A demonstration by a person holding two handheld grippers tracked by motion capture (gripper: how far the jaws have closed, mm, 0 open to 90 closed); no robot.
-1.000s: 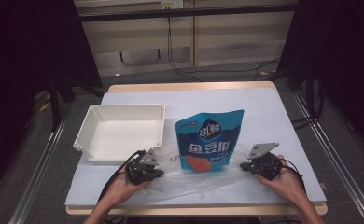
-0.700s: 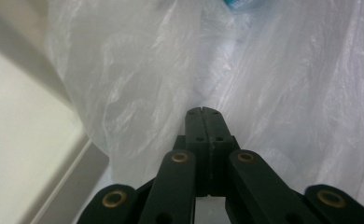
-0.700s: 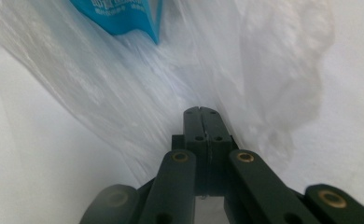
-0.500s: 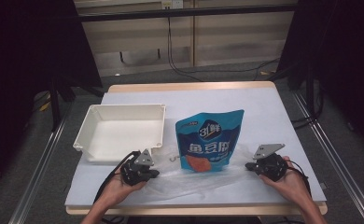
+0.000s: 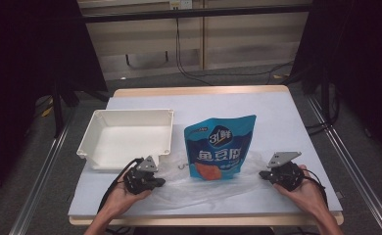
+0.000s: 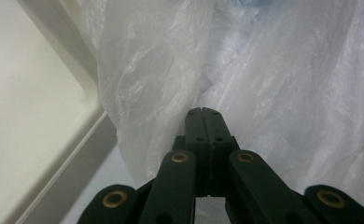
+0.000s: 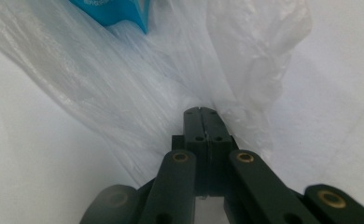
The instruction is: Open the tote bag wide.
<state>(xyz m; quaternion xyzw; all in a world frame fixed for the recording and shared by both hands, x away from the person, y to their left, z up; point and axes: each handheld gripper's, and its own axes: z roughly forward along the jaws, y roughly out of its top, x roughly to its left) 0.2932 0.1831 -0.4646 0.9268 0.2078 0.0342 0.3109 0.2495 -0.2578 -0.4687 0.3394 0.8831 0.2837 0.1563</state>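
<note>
Blue pouch [image 5: 218, 149] reads, seemingly, "31鲜 鱼豆腐"; each tool [image 6: 203, 112] [image 7: 202, 111] clenched on plastic bag [image 5: 203, 183].

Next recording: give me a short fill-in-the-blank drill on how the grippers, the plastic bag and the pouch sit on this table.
1. Both the left gripper and the right gripper have their jaws ____.
2. Each gripper's tips sit at a thin, clear ____ bag.
3. The snack pouch is mainly ____ in colour.
4. The white bin stands on the person's ____ side of the pouch.

Missing words: shut; plastic; blue; left
</note>
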